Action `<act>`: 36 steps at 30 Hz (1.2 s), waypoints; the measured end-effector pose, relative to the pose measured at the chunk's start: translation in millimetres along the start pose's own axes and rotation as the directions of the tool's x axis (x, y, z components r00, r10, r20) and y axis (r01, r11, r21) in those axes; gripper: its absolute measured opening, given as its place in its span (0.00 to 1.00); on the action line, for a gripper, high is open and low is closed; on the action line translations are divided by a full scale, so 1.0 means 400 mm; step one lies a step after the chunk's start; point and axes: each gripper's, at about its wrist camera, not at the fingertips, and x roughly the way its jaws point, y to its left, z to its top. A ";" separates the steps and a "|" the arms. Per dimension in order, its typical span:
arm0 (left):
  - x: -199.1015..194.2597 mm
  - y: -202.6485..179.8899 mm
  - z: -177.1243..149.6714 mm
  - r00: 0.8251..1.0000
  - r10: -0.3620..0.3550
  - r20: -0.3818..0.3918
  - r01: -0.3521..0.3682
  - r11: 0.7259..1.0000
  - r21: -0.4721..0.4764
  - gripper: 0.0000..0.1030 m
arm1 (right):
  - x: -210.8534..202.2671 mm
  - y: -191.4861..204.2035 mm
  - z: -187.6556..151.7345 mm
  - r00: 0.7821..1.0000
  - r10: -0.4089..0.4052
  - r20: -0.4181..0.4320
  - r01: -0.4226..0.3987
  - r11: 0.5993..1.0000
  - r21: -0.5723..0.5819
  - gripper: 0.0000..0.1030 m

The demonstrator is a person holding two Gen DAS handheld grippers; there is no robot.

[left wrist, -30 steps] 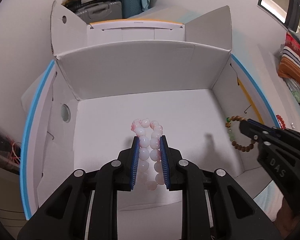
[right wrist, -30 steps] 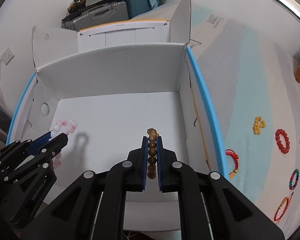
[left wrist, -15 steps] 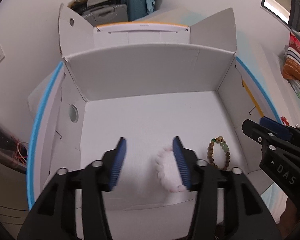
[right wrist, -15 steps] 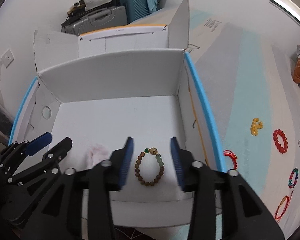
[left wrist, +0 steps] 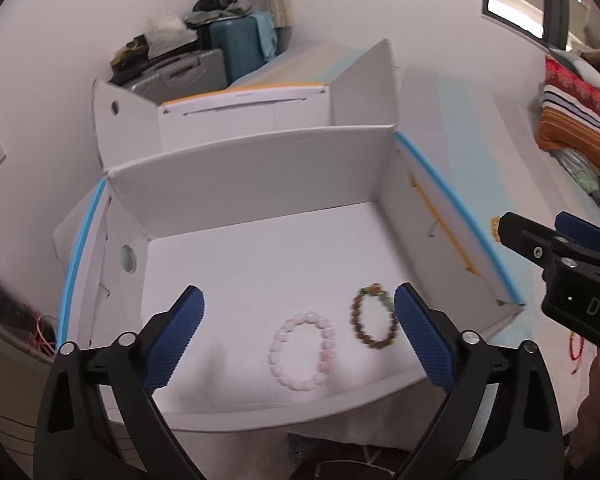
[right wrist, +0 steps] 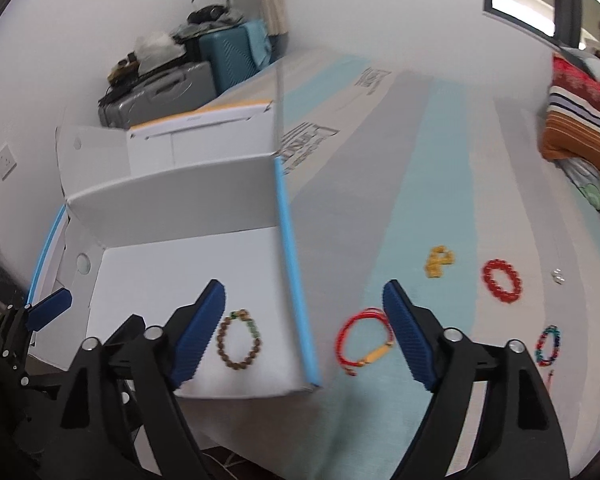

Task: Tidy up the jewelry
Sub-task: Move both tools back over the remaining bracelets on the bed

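A pink bead bracelet (left wrist: 302, 355) and a brown wooden bead bracelet (left wrist: 374, 317) lie flat on the floor of the open white box (left wrist: 252, 168). My left gripper (left wrist: 298, 338) is open and empty above the box's near edge. My right gripper (right wrist: 302, 332) is open and empty, straddling the box's blue right rim (right wrist: 296, 272). The brown bracelet also shows in the right wrist view (right wrist: 239, 339). A red cord bracelet (right wrist: 364, 336), yellow beads (right wrist: 439, 261), a red bead bracelet (right wrist: 501, 275) and a multicoloured bracelet (right wrist: 548, 345) lie on the striped cloth.
The box's tall flaps (left wrist: 364, 84) stand at the back. Suitcases (left wrist: 204, 62) are stacked against the far wall. A striped pillow (right wrist: 580, 120) lies far right. A small clear bead (right wrist: 557, 276) sits on the cloth.
Both grippers opened and let go of their bracelets, which now lie in the box. Both grippers then widened and pulled back; the right one swung right toward the cloth.
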 end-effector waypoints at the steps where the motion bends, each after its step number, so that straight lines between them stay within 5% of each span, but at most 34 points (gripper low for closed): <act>1: -0.006 -0.014 0.000 1.000 -0.003 0.005 0.003 1.000 0.004 0.95 | -0.012 -0.019 -0.004 1.000 -0.012 0.009 0.012 1.000 0.007 0.80; 19: -0.047 -0.337 -0.012 0.992 -0.118 0.036 0.111 0.984 0.141 0.95 | -0.166 -0.351 -0.079 0.988 -0.131 0.079 0.118 0.981 0.157 0.93; 36: 0.057 -0.616 -0.076 0.979 -0.200 -0.033 0.202 0.951 0.233 0.94 | -0.178 -0.643 -0.247 0.973 -0.229 -0.026 0.226 0.930 0.291 0.93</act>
